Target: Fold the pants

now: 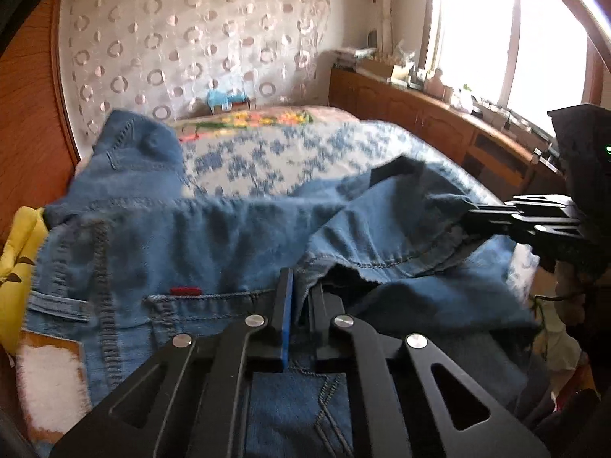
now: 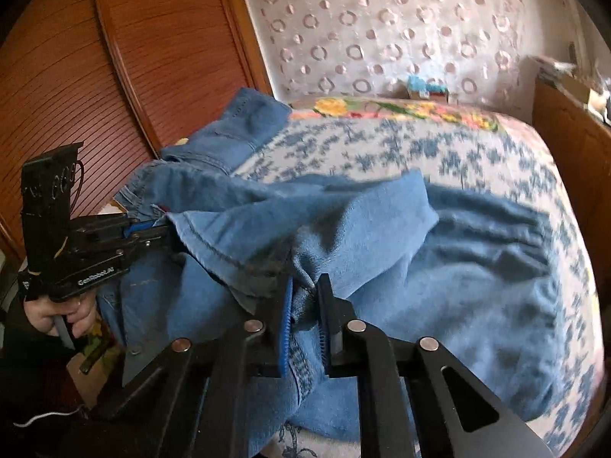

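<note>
Blue denim pants (image 1: 229,236) lie crumpled across the near end of a bed, one end reaching up toward the far left. My left gripper (image 1: 301,286) is shut on a fold of the denim near a pocket with a small red tag. From the right, my right gripper (image 1: 473,217) bites a stitched hem of the same pants. In the right wrist view the pants (image 2: 382,229) bunch between both tools: my right gripper (image 2: 305,294) is shut on a seamed fold, and my left gripper (image 2: 168,229), held by a hand (image 2: 57,316), clamps the cloth's edge at the left.
The bed carries a blue-and-white patterned cover (image 1: 267,152) with a flowered strip at its head. A wooden slatted wardrobe (image 2: 76,76) stands close on the left. A low wooden cabinet (image 1: 420,110) with clutter runs under the bright window. A yellow item (image 1: 19,259) lies by the pants.
</note>
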Demonstrator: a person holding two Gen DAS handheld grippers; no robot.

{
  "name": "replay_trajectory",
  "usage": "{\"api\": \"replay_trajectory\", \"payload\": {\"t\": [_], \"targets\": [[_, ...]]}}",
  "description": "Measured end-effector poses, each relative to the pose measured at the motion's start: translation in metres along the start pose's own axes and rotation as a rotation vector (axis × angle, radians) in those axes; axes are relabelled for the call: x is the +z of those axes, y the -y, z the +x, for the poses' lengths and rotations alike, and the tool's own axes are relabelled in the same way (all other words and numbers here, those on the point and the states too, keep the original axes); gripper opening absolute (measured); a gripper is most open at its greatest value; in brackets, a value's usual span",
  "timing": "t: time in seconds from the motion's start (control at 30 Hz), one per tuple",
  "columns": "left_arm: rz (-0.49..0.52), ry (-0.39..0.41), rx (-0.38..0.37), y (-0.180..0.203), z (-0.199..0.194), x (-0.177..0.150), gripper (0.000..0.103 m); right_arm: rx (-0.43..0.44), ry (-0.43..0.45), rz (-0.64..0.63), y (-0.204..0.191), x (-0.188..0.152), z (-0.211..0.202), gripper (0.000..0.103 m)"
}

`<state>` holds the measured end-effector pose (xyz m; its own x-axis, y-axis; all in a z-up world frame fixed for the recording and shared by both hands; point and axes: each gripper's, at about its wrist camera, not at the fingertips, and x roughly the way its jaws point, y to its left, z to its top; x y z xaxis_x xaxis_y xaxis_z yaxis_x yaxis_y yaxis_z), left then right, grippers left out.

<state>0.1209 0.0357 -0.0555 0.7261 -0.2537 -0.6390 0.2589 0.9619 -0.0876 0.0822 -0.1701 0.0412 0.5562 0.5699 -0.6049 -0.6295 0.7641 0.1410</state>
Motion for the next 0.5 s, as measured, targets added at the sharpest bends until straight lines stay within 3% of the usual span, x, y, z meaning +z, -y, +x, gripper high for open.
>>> {"api": "replay_trajectory", "payload": {"t": [0.23,0.5], "targets": [[0.0,0.11,0.01,0.003,-0.06,0.008,0.006,0.009,0.13,-0.086,-0.008,0.037,-0.039,0.008],[-0.043,0.212,0.05,-0.013,-0.13,0.005,0.006,0.048,0.214,-0.23,-0.055,0.082,-0.06,0.007]]}}
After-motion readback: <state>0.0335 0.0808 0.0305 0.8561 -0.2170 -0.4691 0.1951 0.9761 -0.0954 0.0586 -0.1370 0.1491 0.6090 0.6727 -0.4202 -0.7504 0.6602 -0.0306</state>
